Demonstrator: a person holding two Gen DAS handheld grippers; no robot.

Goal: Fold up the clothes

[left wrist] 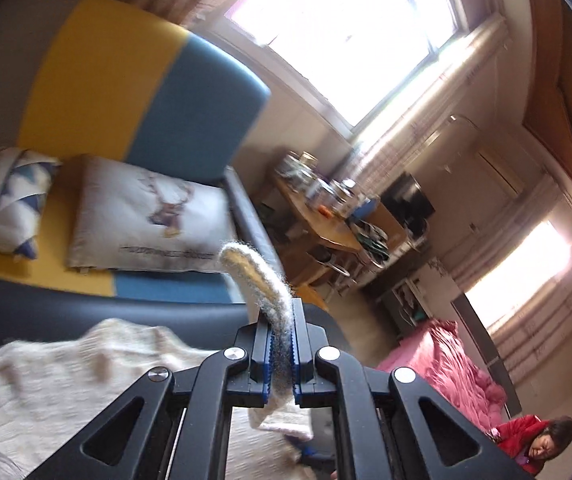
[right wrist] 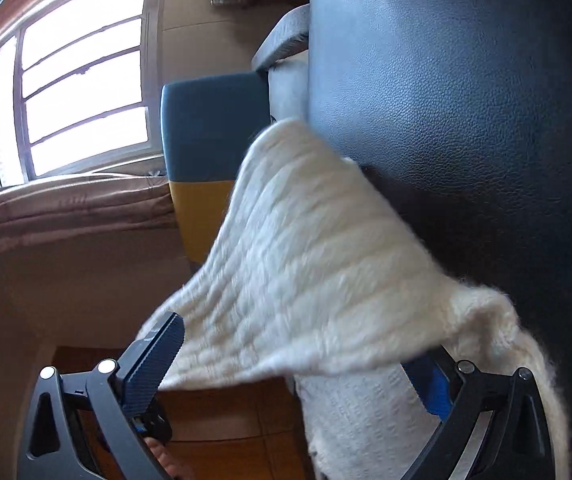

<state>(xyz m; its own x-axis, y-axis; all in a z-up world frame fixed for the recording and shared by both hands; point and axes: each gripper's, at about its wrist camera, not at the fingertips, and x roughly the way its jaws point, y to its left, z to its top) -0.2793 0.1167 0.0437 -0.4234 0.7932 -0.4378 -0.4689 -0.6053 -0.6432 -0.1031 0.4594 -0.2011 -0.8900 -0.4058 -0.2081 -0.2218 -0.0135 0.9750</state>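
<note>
Cream knit sweater (left wrist: pixel 45 376) lifted over dark leather sofa edge (left wrist: pixel 125 312).
Left gripper (left wrist: pixel 281 344) jaws pinched tight on fuzzy hem strip; right gripper (right wrist: pixel 298 364) jaws spread wide, ribbed, woolly fabric draped between.

cream knit sweater (right wrist: pixel 306 264), lifted, draped over dark sofa edge

Your right gripper (right wrist: pixel 294 364) has its jaws spread wide, but the cream sweater (right wrist: pixel 306 264) drapes across the gap. The dark sofa surface (right wrist: pixel 466 120) blocks its right side; open room lies left, toward the window (right wrist: pixel 81 76).
</note>
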